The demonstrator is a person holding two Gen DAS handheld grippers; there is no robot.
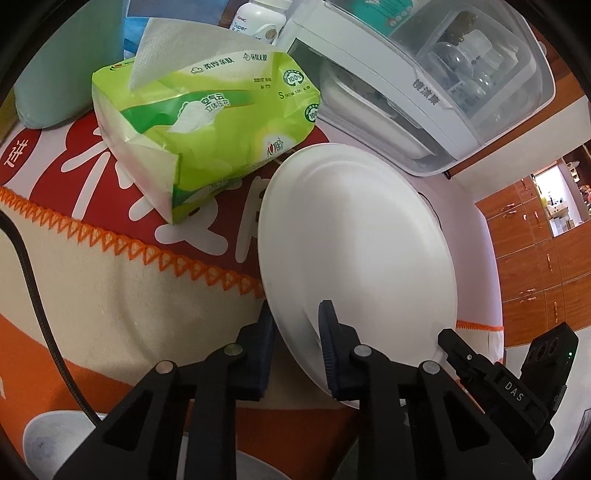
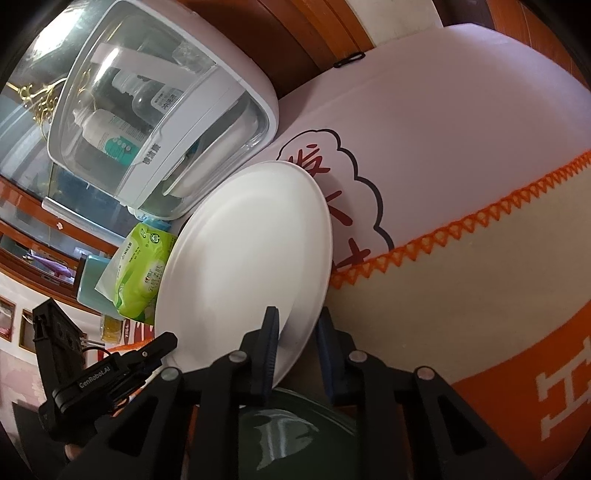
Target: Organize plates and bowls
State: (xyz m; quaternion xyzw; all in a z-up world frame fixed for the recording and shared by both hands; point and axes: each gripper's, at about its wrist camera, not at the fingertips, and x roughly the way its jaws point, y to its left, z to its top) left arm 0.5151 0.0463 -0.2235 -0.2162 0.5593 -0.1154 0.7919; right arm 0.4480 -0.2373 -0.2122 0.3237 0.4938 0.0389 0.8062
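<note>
I had both grippers, left [image 1: 295,325] and right [image 2: 293,328], clamped on the white plate [image 1: 354,236], lifted tilted over the tablecloth [image 1: 110,295]. Behind it, a clear-lidded cabinet [image 2: 221,96] held bottles [image 2: 110,129]; tissues poked from a green pack [image 1: 207,122].

Tissue pack [image 1: 207,125]: green, one sheet protruding, at 11 o'clock.
Cloth [image 1: 122,288]: orange, beige and red, zigzag stitching, underneath.
Storage box [image 1: 436,74]: white, clear lid, bottles inside, at 1 o'clock.
Supplement bottle [image 1: 258,18]: white, at 12 o'clock.
</note>
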